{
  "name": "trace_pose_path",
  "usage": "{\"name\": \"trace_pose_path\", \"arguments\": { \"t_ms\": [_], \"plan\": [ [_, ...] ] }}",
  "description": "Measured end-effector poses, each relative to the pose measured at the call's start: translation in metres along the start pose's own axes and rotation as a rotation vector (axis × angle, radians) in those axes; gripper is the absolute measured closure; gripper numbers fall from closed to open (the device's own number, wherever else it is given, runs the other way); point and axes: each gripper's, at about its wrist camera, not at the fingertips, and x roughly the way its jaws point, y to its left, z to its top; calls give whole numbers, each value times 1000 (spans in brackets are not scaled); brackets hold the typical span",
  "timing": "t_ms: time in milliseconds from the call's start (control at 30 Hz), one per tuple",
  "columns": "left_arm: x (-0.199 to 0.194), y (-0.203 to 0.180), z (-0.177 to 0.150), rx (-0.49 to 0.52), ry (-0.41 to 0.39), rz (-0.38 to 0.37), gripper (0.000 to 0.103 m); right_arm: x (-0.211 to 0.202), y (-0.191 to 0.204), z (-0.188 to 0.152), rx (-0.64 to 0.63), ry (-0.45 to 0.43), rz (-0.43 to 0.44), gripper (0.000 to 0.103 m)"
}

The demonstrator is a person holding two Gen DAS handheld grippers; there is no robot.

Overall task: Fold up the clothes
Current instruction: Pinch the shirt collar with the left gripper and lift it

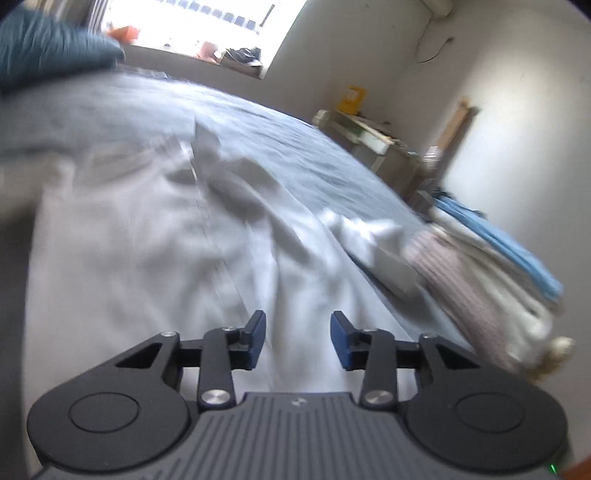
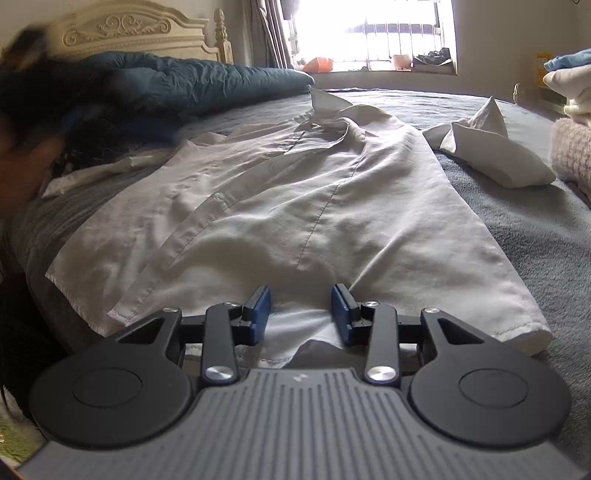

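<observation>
A white button-up shirt (image 2: 280, 192) lies spread face up on the grey bedspread (image 2: 524, 236), its collar toward the window (image 2: 373, 33) and its hem toward the camera. In the right wrist view the right gripper (image 2: 301, 314) sits low over the hem, its two blue-padded jaws parted by a moderate gap; a fold of the hem's white cloth lies between them, yet the pads stand clear of it on either side, so nothing is clamped. One sleeve (image 2: 491, 151) lies bunched on the bedspread just to the right of the shirt's body, its cuff peaked up, while the other sleeve (image 2: 96, 173) trails off to the left. A dark teal quilt (image 2: 207, 81) is heaped at the head of the bed below a carved cream headboard (image 2: 129, 29), and a person's dark hair (image 2: 44, 92) shows blurred at the left edge. At the right edge stands a stack of folded clothes (image 2: 570, 122) – pale pieces over a pinkish knit. The left wrist view is tilted and smeared with motion blur: the left gripper (image 1: 297, 339) hangs above the shirt (image 1: 147, 240), its jaws apart with only air between the pads and the cloth lying below them, not gripped. The same stack of folded clothes (image 1: 491, 266) shows to its right – a blue piece along the far side – and cluttered shelving (image 1: 373, 144) stands against the wall beyond the bed
</observation>
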Motion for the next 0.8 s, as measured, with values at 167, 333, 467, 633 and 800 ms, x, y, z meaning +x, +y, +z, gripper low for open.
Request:
{"name": "trace_pose_path", "arguments": {
  "t_ms": [167,333,467,633,800],
  "plan": [
    [96,33,91,-89,19,94,64,-3,-4,-9,-12,-48,30,67],
    [179,88,134,-274,67,199,71,-5,-14,-12,44,-81,73,67],
    [212,114,141,-397,97,184,71,-4,-17,-14,66,-89,89,66],
    [228,119,141,-445,111,177,72,-4,-17,-15,78,-95,97,66],
    [236,115,146,-399,104,180,100,-6,-17,-17,83,-100,98,66]
  ]
}}
